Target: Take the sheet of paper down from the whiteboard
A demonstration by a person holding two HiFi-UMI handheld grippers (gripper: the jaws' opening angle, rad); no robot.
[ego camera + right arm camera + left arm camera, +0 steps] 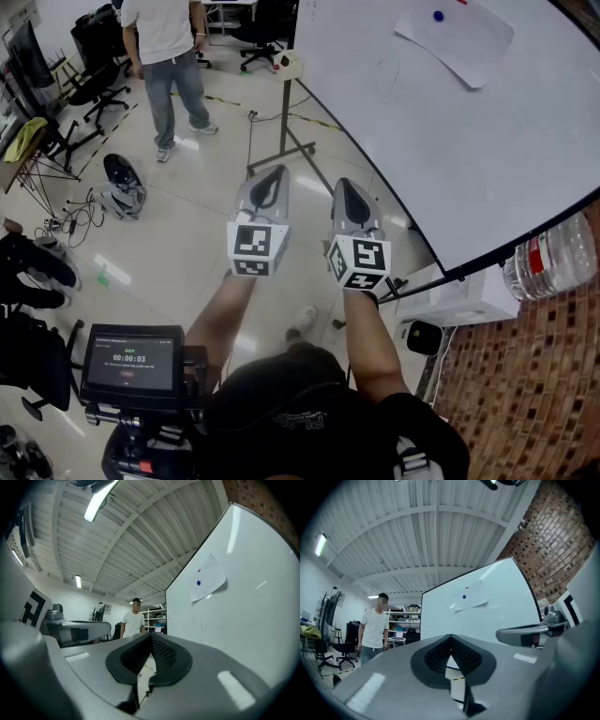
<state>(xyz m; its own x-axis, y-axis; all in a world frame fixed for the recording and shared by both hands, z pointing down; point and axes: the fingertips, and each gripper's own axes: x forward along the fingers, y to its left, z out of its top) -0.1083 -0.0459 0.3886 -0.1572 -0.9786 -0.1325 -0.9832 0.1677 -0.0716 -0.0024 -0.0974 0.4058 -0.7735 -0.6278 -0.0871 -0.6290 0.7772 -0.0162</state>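
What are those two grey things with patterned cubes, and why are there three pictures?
There is no robot here. A person holds two hand tools, a left gripper and a right gripper. The patterned cubes belong to them. One picture comes from a camera on the person's head, looking down. The others come from cameras riding each gripper. Both pairs of jaws are closed, holding nothing. Ahead stands a whiteboard with a sheet of paper under a blue magnet, untouched. A bystander stands across the room.
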